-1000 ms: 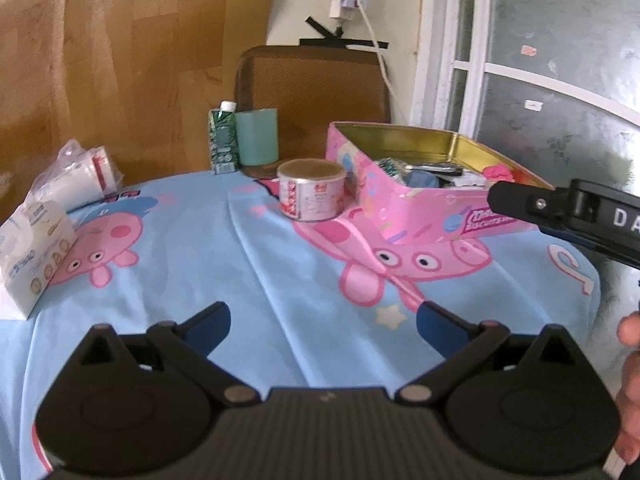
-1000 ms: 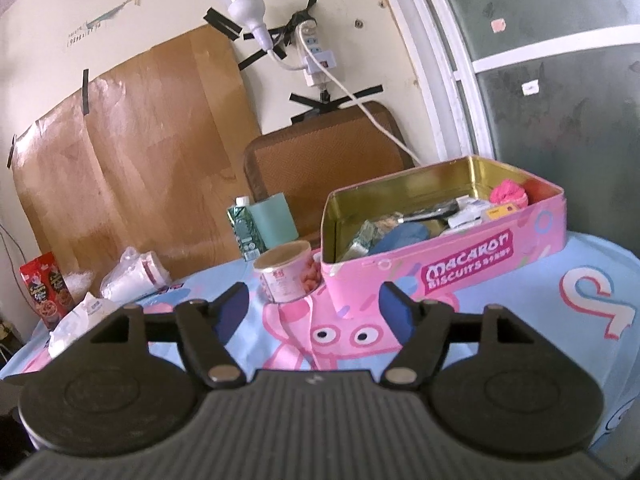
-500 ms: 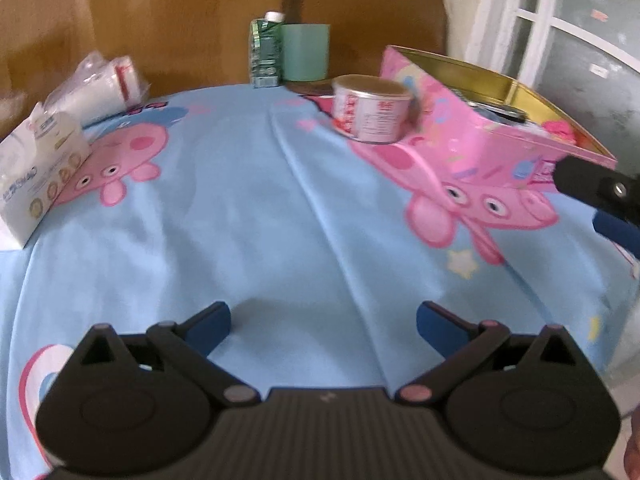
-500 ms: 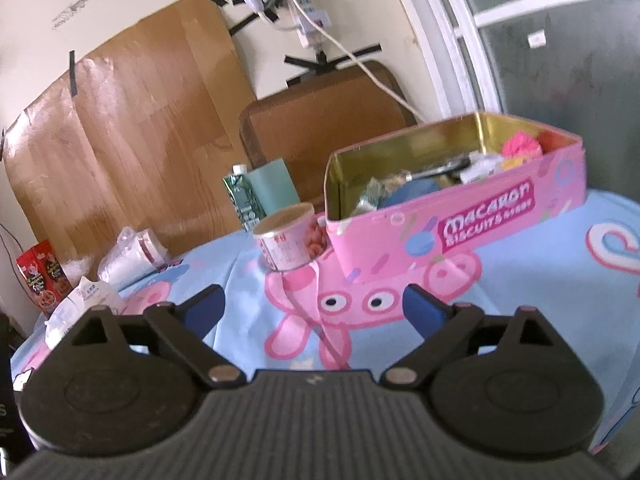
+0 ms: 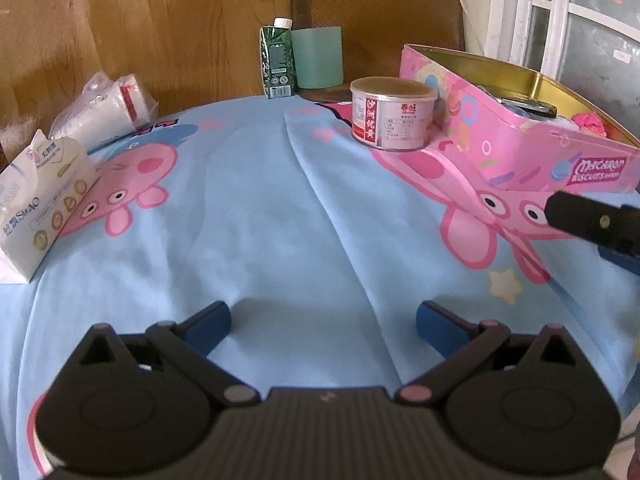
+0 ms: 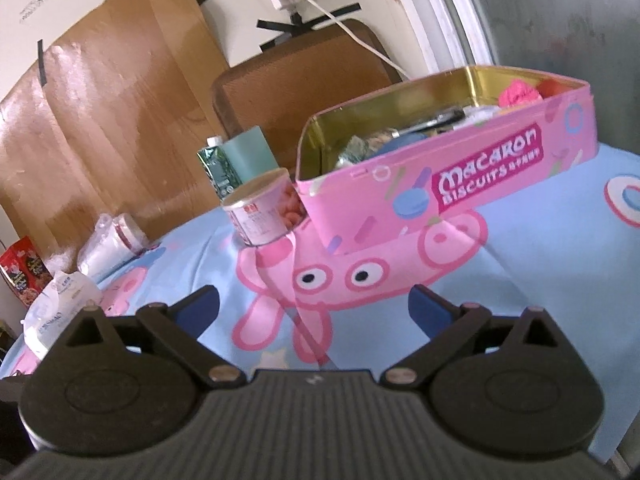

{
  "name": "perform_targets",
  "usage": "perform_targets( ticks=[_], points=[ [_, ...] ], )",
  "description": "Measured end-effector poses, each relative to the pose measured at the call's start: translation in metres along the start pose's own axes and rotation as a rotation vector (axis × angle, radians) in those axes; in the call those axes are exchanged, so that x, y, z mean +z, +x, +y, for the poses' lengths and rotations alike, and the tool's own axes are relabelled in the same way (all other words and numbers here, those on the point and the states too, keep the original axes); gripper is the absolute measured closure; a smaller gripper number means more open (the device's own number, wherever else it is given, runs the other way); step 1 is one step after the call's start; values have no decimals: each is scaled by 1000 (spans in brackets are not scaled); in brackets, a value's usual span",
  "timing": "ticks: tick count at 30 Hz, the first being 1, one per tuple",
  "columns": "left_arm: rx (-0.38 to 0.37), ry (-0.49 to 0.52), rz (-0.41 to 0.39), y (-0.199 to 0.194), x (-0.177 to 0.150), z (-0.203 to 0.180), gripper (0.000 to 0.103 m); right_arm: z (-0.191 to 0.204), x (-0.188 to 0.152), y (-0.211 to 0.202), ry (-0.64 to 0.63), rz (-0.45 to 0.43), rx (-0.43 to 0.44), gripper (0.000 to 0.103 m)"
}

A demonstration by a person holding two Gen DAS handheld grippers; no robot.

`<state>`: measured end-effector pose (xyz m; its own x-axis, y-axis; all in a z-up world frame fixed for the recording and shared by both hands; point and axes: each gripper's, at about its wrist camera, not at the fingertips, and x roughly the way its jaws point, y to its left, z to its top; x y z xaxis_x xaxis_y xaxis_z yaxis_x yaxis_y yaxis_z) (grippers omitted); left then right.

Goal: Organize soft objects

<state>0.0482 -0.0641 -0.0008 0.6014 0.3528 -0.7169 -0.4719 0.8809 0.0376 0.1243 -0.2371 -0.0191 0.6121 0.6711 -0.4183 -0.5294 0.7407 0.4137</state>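
Observation:
A pink macaron biscuit tin stands open at the right of a table under a blue cartoon-pig cloth. It holds several items, among them a pink fluffy thing. A tissue pack lies at the left edge. My left gripper is open and empty, low over the cloth. My right gripper is open and empty in front of the tin; its finger shows at the right of the left wrist view.
A round can stands against the tin's left end. A green carton and a teal cup stand at the back. A plastic bag of white goods lies back left. A chair back rises behind.
Both grippers have tilted down and dropped closer to the cloth. The right gripper's jaws have opened wider. Nothing on the table has moved.

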Motion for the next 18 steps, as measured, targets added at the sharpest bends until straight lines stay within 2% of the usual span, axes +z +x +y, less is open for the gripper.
perform_targets(
  ticks=[8, 18],
  points=[
    [14, -12, 2, 3, 2, 0, 0, 0, 0, 1, 3, -11, -22, 0],
    [22, -37, 26, -6, 1, 1, 0, 18, 1, -22, -62, -124, -13, 0]
  ],
)
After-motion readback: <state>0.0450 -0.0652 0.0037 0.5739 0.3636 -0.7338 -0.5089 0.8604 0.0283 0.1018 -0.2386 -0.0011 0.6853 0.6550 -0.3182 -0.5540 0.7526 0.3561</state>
